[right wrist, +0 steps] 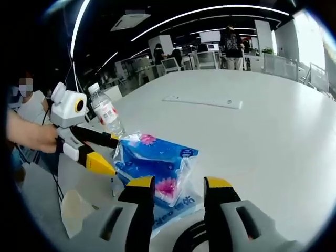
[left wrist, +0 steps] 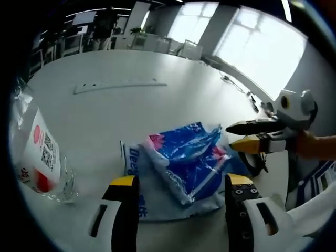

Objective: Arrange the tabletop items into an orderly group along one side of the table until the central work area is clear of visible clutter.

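Not far along, I'd say. The tissue packs (left wrist: 184,163) sit in a loose heap near the table (left wrist: 131,105) edge, right ahead of my left gripper (left wrist: 181,190), jaws wide, nothing held. My right gripper (right wrist: 178,185) also gapes empty beside them. The bottle (right wrist: 106,112) stands just behind and the power strip (right wrist: 202,101) lies well apart mid-table, so that's left.

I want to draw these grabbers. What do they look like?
Each gripper has two black jaws with yellow tips on a white body. The left gripper carries a white box on top, held by a hand. The right gripper looks the same, and striped cloth shows below it.
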`<state>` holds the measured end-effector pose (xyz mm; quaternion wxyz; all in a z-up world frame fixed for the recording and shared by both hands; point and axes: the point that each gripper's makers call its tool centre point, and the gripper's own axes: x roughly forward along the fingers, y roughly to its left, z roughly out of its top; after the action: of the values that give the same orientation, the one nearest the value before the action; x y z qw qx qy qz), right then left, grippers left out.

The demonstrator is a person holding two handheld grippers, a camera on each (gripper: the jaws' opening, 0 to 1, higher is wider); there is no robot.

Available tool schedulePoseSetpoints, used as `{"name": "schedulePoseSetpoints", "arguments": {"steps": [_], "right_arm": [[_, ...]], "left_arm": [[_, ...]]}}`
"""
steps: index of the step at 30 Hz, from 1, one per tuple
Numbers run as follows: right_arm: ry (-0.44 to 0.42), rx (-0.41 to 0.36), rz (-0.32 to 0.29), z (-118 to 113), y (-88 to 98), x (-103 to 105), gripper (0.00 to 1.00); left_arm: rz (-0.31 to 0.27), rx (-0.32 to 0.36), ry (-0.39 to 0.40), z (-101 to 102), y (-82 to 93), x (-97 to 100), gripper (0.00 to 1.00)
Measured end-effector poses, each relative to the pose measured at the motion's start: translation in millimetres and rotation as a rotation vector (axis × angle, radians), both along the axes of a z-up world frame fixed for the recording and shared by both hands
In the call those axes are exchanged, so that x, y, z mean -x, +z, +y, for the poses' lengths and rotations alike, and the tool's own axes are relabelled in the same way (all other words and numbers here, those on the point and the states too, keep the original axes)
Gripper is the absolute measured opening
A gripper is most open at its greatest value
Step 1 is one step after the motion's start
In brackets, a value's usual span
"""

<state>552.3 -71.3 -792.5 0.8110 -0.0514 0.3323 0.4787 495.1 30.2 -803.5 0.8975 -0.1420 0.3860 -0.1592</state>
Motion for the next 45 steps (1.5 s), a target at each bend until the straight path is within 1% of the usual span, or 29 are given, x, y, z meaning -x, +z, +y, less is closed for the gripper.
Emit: {"name": "schedulePoseSetpoints", "arguments": {"steps": [3,4,7,8,11,15,17,19,21,24,27,30,33,37,45], "right_arm": [[0.0,0.009,-0.003,1,-2.7,-2,0.3],[-0.002,0.004,0.015,2,-3.7,-1,0.27],[-0.001,0.012,0.025,3,-6.9,-1,0.21],[0.0,0.015,0.028,3,-7.9,-1,0.18],[0.005,0.023,0.04,4,-11.5,2,0.12],[0.012,0.044,0.052,3,-16.9,3,0.05],[0.007,0.052,0.057,2,-18.4,2,0.04],[0.004,0.049,0.07,2,-18.9,2,0.02],[0.001,0.057,0.081,1,-20.0,2,0.01],[-0.008,0.043,0.104,3,-18.9,3,0.0],[0.001,0.05,0.09,3,-19.0,4,0.0],[-0.003,0.044,0.096,2,-17.6,4,0.0],[-0.012,0.036,0.098,1,-14.2,3,0.0],[-0.012,0.03,0.092,1,-10.2,3,0.0],[-0.014,0.027,0.079,-1,-4.8,1,0.0]], "left_arm": [[0.008,-0.011,0.002,1,-2.2,0.8,0.59],[0.009,-0.013,0.002,0,-2.6,0.7,0.58],[0.018,-0.029,0.0,1,-5.3,0.2,0.53],[0.019,-0.03,0.001,2,-6.1,-0.4,0.49],[0.037,0.004,0.015,0,-8.3,-0.2,0.43],[0.048,-0.001,0.019,2,-12.0,0.2,0.32],[0.054,0.006,0.019,1,-12.9,1.3,0.27],[0.068,-0.002,0.012,2,-17.1,2.0,0.23],[0.069,-0.008,0.009,3,-18.7,2.1,0.23],[0.072,-0.006,0.02,4,-18.2,1.6,0.16],[0.065,-0.001,0.028,4,-15.3,-1.1,0.1],[0.061,-0.019,0.028,7,-14.0,-3.7,0.09],[0.049,-0.019,0.036,9,-9.6,-6.6,0.06],[0.036,-0.028,0.019,5,-3.9,-8.6,0.02],[0.029,-0.029,0.016,3,-0.2,-10.1,0.02]]}}
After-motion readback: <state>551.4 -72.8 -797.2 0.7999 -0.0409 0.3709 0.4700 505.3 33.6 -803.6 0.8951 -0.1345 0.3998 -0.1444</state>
